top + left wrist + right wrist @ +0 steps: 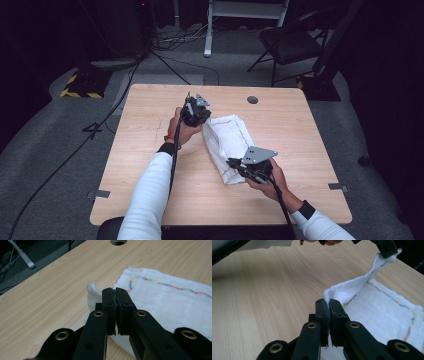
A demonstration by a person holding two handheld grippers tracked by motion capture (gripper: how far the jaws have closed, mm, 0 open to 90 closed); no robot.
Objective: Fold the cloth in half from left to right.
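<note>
The right hand-held gripper (231, 162), nearest the person, has its jaws pressed together on 1 corner of the white cloth (226, 137). Farther out, the left hand-held gripper (202, 119) pinches another corner. The cloth lies mid-counter (150, 150), that edge lifted. Uneven pulling could slip a thin corner free and collapse the fold.
</note>
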